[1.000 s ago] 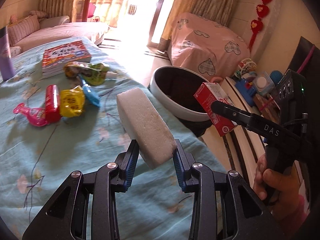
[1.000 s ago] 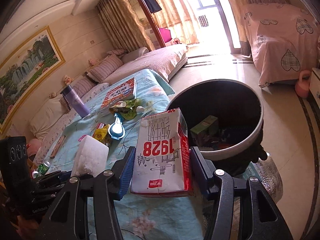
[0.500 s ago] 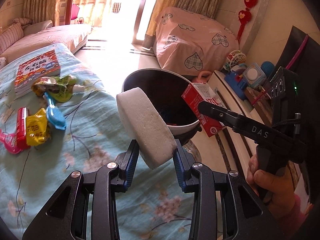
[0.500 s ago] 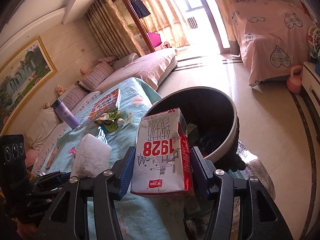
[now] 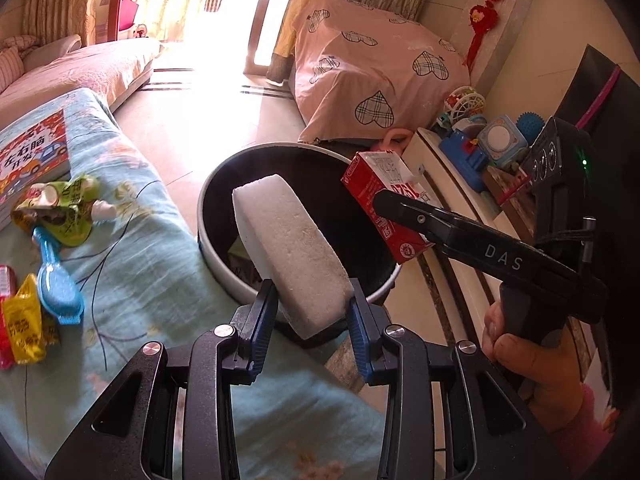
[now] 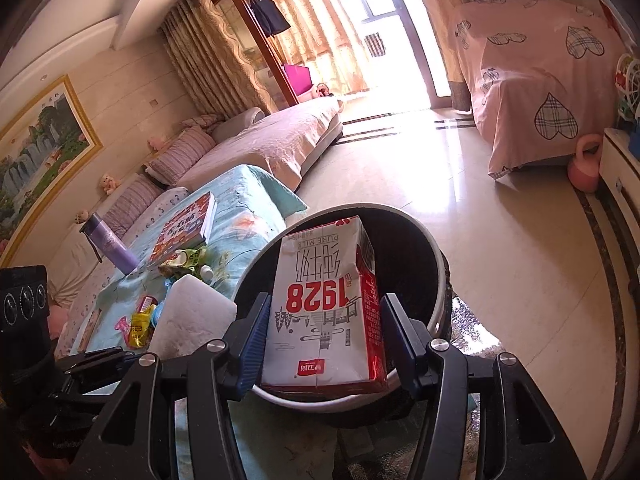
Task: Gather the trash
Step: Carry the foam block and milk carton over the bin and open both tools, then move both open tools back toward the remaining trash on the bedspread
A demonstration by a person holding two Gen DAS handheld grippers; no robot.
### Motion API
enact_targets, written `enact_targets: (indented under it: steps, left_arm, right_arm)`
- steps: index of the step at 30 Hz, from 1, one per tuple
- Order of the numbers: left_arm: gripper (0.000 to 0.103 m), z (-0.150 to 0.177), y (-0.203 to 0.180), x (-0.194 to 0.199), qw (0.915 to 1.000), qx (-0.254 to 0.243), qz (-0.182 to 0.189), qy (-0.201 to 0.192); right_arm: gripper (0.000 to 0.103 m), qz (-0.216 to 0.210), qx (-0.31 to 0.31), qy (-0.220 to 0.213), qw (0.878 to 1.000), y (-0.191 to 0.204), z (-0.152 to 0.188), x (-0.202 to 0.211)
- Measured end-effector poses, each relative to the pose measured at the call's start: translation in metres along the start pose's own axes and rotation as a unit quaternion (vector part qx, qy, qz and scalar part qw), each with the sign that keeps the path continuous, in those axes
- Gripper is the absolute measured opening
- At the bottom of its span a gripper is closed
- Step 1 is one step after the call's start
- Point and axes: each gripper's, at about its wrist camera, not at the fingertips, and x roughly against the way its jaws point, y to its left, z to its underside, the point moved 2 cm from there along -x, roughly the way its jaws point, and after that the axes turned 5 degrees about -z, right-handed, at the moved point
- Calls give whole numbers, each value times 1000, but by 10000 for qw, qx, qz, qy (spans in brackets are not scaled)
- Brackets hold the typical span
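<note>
My left gripper (image 5: 311, 322) is shut on a white foam block (image 5: 288, 248) and holds it over the near rim of the round black trash bin (image 5: 216, 256). My right gripper (image 6: 326, 334) is shut on a red and white milk carton (image 6: 326, 312), held above the bin (image 6: 438, 280). The carton (image 5: 380, 200) and right gripper also show in the left wrist view, over the bin's right side. The foam block (image 6: 192, 316) shows left of the carton in the right wrist view. Some trash lies at the bin's bottom.
The table with a light blue floral cloth (image 5: 140, 272) holds a green wrapper (image 5: 64, 208), a blue spoon (image 5: 56, 280), a yellow packet (image 5: 24, 320), a book (image 5: 28, 156) and a purple bottle (image 6: 108, 244). A low shelf with toys (image 5: 480, 148) stands to the right of the bin.
Both grippers have moved forward and right from above the table to above the bin, each still holding its item.
</note>
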Motion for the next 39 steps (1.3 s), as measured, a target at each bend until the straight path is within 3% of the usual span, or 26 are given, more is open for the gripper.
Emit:
enact_targets:
  steps: [13, 15, 18, 21, 25, 31, 39]
  left_arm:
    - [36, -21, 4, -27, 9998, 28, -28, 175]
    - [40, -22, 6, -31, 9997, 87, -67, 215]
    - [57, -21, 10, -34, 9994, 212, -83, 267]
    - [59, -17, 13, -27, 9993, 314, -71, 205]
    - [61, -4, 18, -12, 9991, 398, -124, 100]
    - [61, 31, 34, 10, 9980, 549, -293, 79]
    - [61, 82, 80, 49, 9911, 1221, -528, -14]
  right_arm:
    - [56, 55, -17, 115, 9999, -18, -17, -20]
    - [56, 65, -31, 152, 9999, -20, -18, -24]
    - [59, 6, -90, 205, 9997, -23, -19, -28]
    - [61, -22, -147, 187, 9997, -24, -18, -25]
    - [68, -77, -216, 90, 9997, -21, -13, -16]
    - [86, -155, -334, -7, 9993, -12, 6, 0]
    - [93, -271, -135, -65, 9995, 35, 44, 10]
